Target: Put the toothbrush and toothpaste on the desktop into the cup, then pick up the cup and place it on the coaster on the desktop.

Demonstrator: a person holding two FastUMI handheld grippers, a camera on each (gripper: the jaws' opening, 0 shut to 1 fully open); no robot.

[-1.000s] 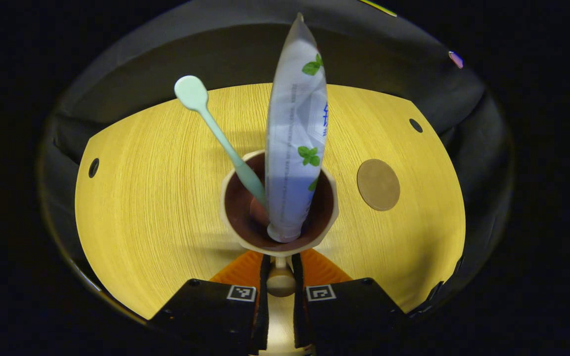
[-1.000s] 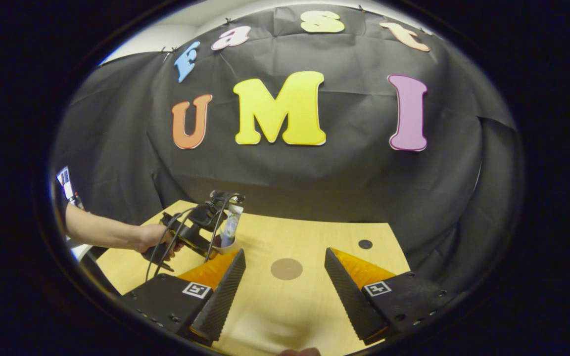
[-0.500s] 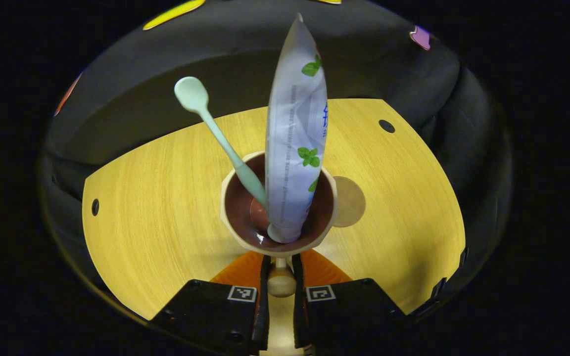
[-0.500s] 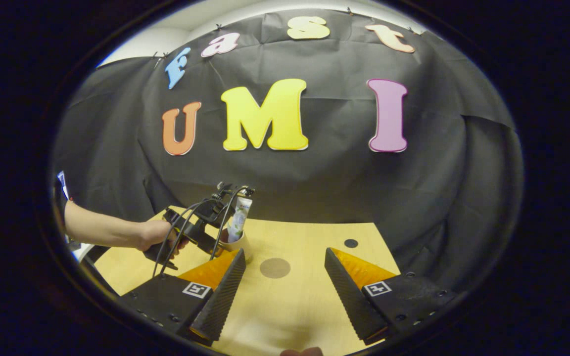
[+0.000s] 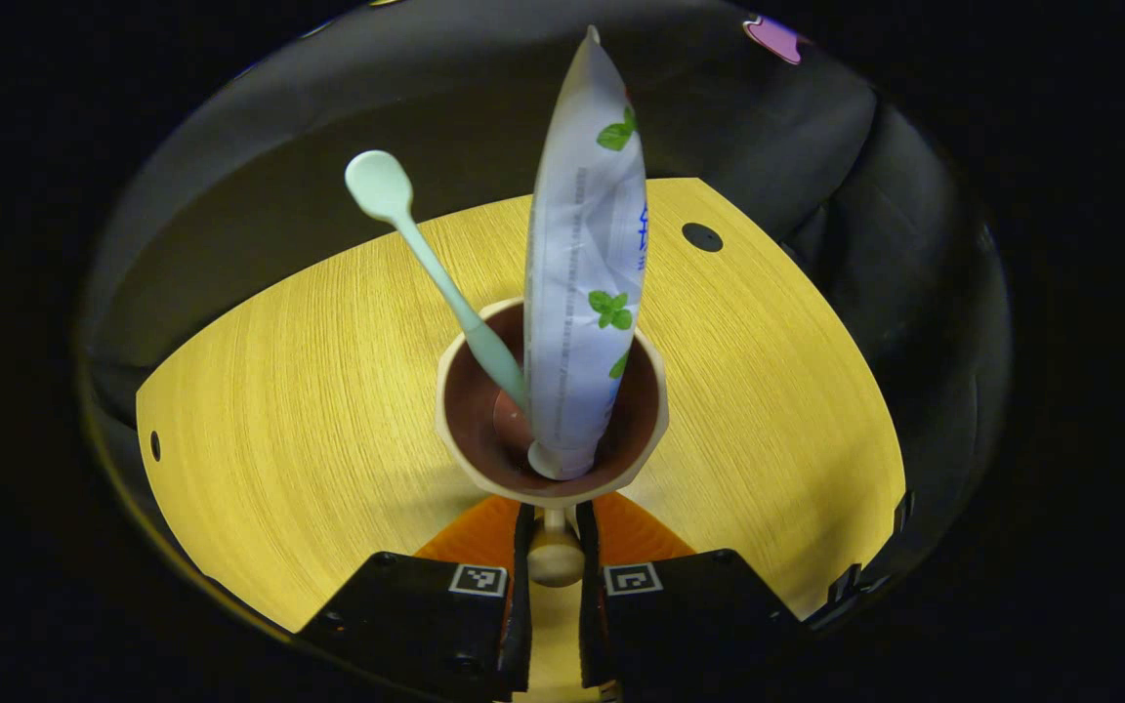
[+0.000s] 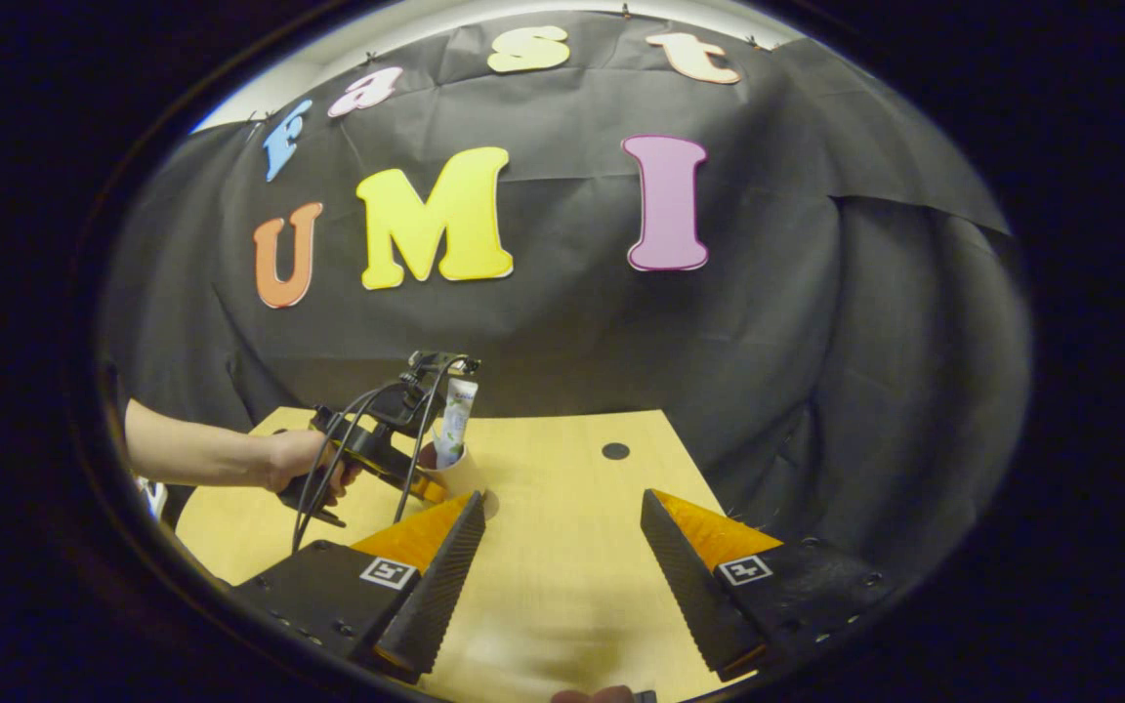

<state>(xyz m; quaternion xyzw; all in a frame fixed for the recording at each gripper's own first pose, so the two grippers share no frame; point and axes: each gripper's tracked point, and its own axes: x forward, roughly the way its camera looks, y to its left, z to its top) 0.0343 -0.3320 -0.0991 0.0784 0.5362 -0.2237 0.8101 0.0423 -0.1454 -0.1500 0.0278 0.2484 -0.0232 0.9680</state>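
The left gripper (image 5: 553,527) has its tongs pressed together on the cup's handle (image 5: 555,558), a small rounded knob caught between the two fingers. Gripping there probably serves to carry the cup (image 5: 551,410) level without disturbing what stands in it. The cup sits just ahead of those fingertips with its dark inside open upward. Whether its base touches the desk or hangs just above it cannot be told. The toothpaste (image 5: 587,273) stands cap-down in the cup, nearly upright and leaning on the rim's far right side. Its tall, soft tube makes the load top-heavy, so a steady, untilted carry looks wise. The toothbrush (image 5: 426,264) also stands in the cup, slanting up and to the left of the tube, its rounded end high above the rim. With both items in, loading seems done and only setting the cup on the coaster remains; whether the cup is over the coaster cannot be told. The right gripper (image 6: 562,576) is well right of the cup, tongs spread wide and holding nothing, seemingly kept out of the way. A hand (image 6: 304,469) grasps the left gripper behind the cup. A black cloth wall (image 6: 768,342) hangs behind the cup. The pale wood-grain desk (image 5: 309,391) spreads bare around it, with one small hole (image 5: 702,236) beyond it to the right and another (image 5: 154,446) far to its left.
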